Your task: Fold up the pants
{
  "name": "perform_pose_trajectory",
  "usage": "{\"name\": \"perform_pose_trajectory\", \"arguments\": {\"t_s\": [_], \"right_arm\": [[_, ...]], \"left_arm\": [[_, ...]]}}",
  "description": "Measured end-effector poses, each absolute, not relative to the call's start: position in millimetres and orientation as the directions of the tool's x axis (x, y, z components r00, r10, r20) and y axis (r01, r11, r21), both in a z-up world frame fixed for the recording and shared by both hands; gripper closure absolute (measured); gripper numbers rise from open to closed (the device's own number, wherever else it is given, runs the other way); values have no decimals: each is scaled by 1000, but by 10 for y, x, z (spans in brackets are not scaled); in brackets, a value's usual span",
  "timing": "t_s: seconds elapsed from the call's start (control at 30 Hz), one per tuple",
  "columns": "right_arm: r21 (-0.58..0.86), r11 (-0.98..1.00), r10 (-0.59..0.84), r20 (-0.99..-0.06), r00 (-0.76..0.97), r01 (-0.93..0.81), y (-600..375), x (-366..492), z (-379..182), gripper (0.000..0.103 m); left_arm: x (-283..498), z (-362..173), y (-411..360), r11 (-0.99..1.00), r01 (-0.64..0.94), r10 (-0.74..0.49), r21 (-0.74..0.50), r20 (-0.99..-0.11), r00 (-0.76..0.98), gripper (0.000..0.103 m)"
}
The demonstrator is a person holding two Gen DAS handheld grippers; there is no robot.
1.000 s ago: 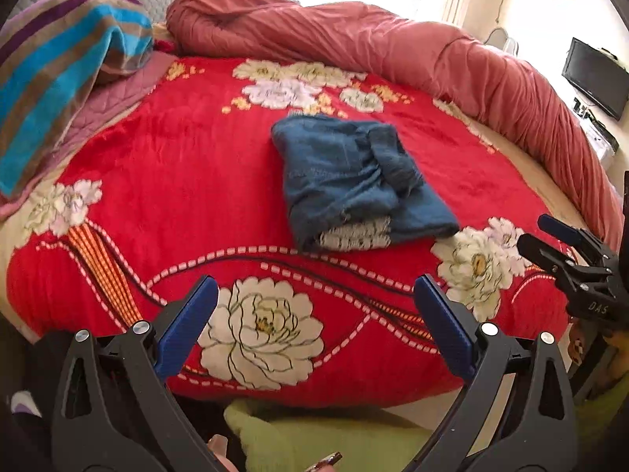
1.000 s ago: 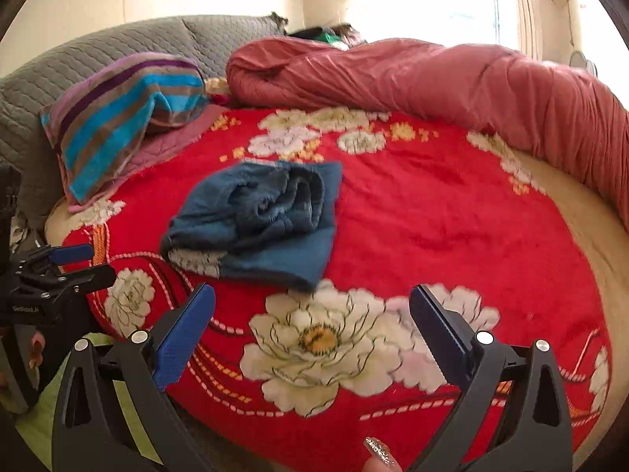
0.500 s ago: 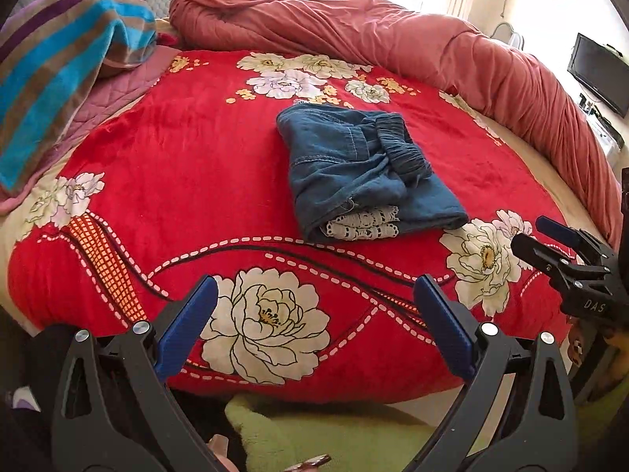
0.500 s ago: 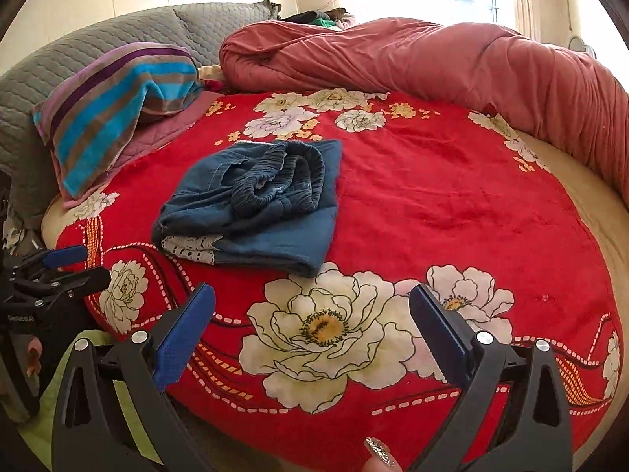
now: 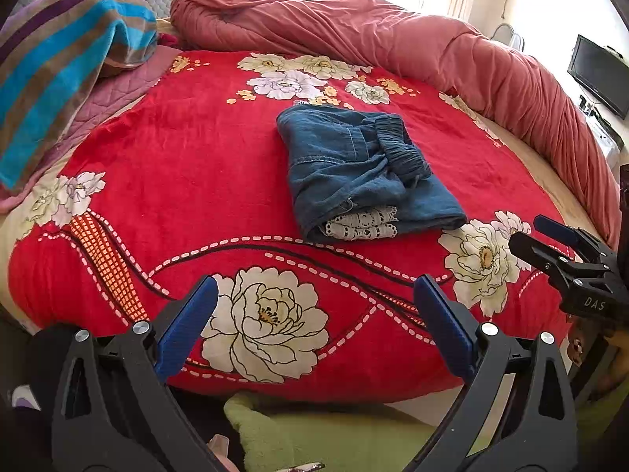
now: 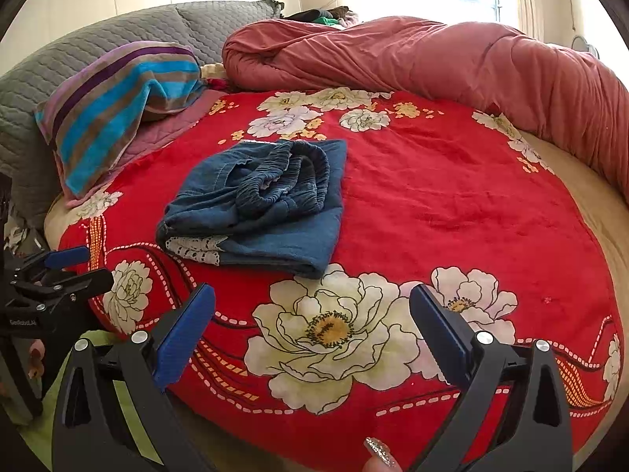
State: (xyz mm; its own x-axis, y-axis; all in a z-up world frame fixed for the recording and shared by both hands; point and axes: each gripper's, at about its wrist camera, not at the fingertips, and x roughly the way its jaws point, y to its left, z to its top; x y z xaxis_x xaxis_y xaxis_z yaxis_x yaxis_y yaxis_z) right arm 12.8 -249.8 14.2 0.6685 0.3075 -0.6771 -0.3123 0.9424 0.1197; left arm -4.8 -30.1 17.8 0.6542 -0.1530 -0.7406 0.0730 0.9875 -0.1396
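Nearest, the left tongs [image 5: 314, 322] and right tongs [image 6: 312, 326] hang spread and empty over the near edge of the red plush floral blanket [image 5: 188, 181]; the right tongs' black frame bears "DAS". Beyond them, mid-blanket, lie the folded blue denim pants [image 5: 354, 169], a rough rectangle with white lace trim showing at the near end, its long axis running away from the tongs, ruched elastic waistband on top. Farther back lies a rolled pink quilted duvet [image 6: 432, 59].
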Motion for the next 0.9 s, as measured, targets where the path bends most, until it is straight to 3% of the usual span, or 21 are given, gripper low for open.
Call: {"name": "perform_pose_trajectory", "arguments": {"t_s": [0.9], "right_arm": [[113,942,304,-682,665,-315,-2467,140,126,5]], "left_arm": [[-57,167,-219,990,33,-125,-136,-752,647,10]]}}
